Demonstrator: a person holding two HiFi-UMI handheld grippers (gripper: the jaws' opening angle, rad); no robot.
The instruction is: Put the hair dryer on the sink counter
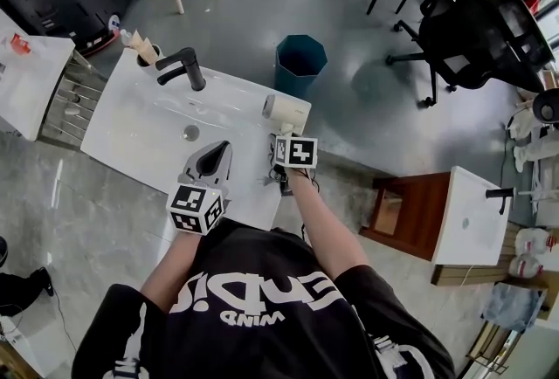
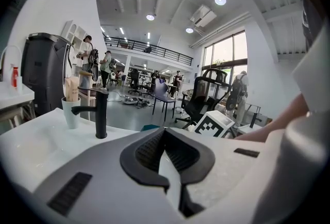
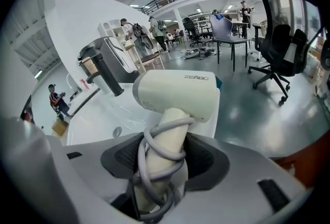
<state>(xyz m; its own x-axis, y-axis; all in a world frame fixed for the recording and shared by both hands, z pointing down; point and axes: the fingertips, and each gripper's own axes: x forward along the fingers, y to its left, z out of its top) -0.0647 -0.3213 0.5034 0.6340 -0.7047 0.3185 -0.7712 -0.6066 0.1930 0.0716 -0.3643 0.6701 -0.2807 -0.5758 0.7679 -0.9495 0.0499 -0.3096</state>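
Right gripper view tells most of it: the right gripper (image 3: 164, 166) is clamped on the handle of the cream hair dryer (image 3: 178, 91), with the grey cord (image 3: 154, 158) wound round that handle and caught between the pads too. In the head view the dryer (image 1: 286, 113) sits at the far right end of the white sink bench (image 1: 131, 120), right by the corner. I honestly can't tell if it's touching the top yet or just above it. The left gripper (image 2: 167, 158) is pressed together with nothing in it, parked over the front edge of the bench, and it's doing nothing useful right now.

What I'd worry about from here:
- That corner. The dryer is close to the edge, with the teal bin (image 1: 300, 63) and bare floor beyond it. The barrel is heavy compared to the handle, so if it's let go upright it'll probably tip, and tipping outward means it goes off the bench.
- The cord loops. They're sitting inside the grip, so backing away could snag one and drag the dryer along.
- The basin slope. If the dryer is set too far inward, it could slide toward the drain (image 1: 191, 133).
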